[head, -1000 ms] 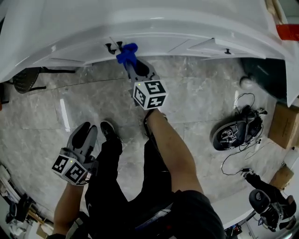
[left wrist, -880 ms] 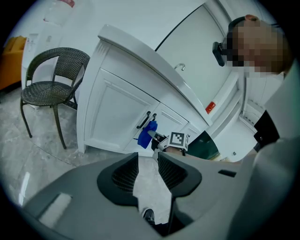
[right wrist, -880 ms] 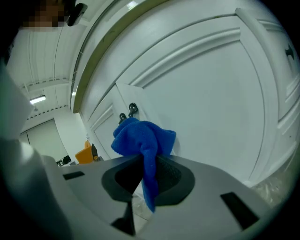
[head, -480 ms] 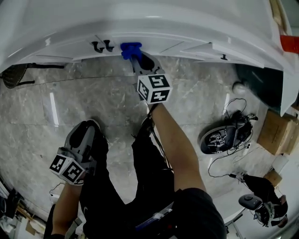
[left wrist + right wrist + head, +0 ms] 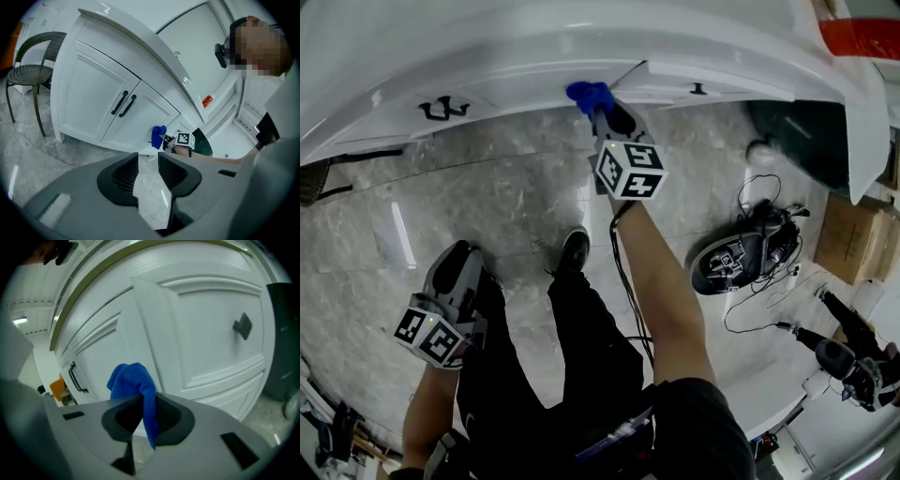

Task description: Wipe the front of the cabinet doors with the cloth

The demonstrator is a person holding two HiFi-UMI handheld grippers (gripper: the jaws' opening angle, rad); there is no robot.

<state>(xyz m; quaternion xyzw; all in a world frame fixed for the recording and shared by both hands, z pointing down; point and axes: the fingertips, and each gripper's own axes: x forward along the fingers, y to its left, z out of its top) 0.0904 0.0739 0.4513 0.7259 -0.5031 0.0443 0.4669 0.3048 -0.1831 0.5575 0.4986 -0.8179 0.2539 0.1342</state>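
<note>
A blue cloth (image 5: 590, 95) (image 5: 134, 385) (image 5: 158, 137) is pinched in my right gripper (image 5: 606, 111) (image 5: 143, 416), which is shut on it and presses it against the white cabinet front (image 5: 675, 80) (image 5: 206, 333), beside the stile between two doors. The paired black handles (image 5: 440, 110) (image 5: 77, 378) (image 5: 123, 103) lie well to the left of the cloth; a single black knob (image 5: 698, 90) (image 5: 243, 326) sits to its right. My left gripper (image 5: 457, 272) (image 5: 148, 173) hangs low by the person's left leg, away from the cabinet, with a narrow gap between its jaws and nothing in it.
A dark wicker chair (image 5: 33, 75) stands left of the cabinet. On the marble floor at the right lie a device with tangled cables (image 5: 741, 258), a cardboard box (image 5: 844, 234) and a dark bin (image 5: 797, 136). The person's legs and shoe (image 5: 572, 253) are below the right arm.
My right gripper has slid the cloth rightward along the cabinet front, away from the paired handles and onto the neighbouring door's edge. The left gripper stays low at the person's side.
</note>
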